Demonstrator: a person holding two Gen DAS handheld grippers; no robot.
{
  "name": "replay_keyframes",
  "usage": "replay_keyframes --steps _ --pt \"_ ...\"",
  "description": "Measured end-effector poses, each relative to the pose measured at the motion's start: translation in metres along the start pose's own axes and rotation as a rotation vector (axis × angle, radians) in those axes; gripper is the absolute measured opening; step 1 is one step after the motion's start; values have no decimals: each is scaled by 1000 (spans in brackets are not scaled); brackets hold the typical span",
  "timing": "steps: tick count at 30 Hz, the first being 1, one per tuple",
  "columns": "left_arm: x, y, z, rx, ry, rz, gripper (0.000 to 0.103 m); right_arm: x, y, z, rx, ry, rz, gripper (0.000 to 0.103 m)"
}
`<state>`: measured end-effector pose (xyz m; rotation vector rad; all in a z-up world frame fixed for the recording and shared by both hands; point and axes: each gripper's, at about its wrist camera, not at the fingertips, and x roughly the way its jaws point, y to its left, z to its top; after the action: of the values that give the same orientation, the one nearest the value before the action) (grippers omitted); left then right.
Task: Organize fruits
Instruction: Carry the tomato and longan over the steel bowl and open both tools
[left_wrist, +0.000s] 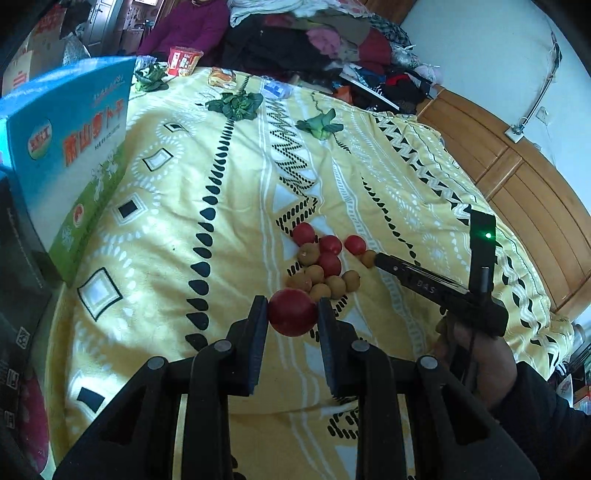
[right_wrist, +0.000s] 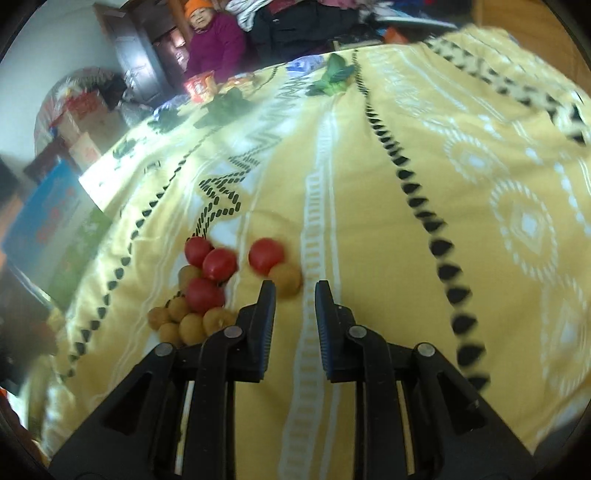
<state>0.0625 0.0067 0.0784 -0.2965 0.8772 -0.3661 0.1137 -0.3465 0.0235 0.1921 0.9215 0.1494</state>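
Observation:
My left gripper (left_wrist: 292, 306) is shut on a red tomato (left_wrist: 291, 312), held just above the yellow bedspread and just in front of a pile of fruit. The pile (left_wrist: 321, 264) holds several red tomatoes and several brown longans. My right gripper (right_wrist: 294, 291) is open and empty, low over the bedspread. One brown longan (right_wrist: 286, 279) lies just ahead of its left finger, with a red tomato (right_wrist: 266, 255) behind it. The rest of the pile (right_wrist: 199, 295) lies to its left. The right gripper also shows in the left wrist view (left_wrist: 384, 260), its tips by a longan at the pile's right edge.
A blue and green box (left_wrist: 70, 162) stands at the left on the bedspread (left_wrist: 184, 221). Green leafy vegetables (left_wrist: 236, 103) and snack packets (left_wrist: 183, 61) lie at the far edge. A person in purple (right_wrist: 216, 40) sits beyond. A wooden bed frame (left_wrist: 517, 192) runs along the right.

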Motion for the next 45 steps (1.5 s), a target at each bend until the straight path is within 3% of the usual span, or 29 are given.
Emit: replay_keyframes --steps 1,2,4,6,9,14,18,24,28,33,39,45 --pt "4 1 -1 -2 5 -2 27 4 1 0 -15 2 -2 42" --pt "7 1 -2 -4 13 -5 27 6 3 0 -26 -1 8 47" --pt "14 3 -5 -13 25 -11 27 12 5 -1 -41 7 17 49" --pt "20 3 -6 -19 35 -15 27 17 7 0 -58 14 6 47" --pt "22 1 -5 -17 33 -15 27 23 10 3 -73 28 -21 23" --pt "3 -2 3 -1 -13 11 27 6 15 2 -53 -12 -31 23" --pt "-38 6 14 -19 -83 43 27 -36 42 9 -49 -74 19 23" --pt "-132 37 29 -50 -241 114 27 -95 130 26 -192 -166 115 23" --pt "-208 79 31 -108 -349 206 27 -123 202 37 -271 -201 213 23" --pt "-293 143 12 -203 -446 344 27 -146 295 35 -361 -205 342 23" --pt "-343 215 -23 -293 -449 535 27 -149 399 8 -483 -144 470 23" --pt "-343 262 -54 -343 -377 649 27 -127 480 -28 -585 -34 538 23"
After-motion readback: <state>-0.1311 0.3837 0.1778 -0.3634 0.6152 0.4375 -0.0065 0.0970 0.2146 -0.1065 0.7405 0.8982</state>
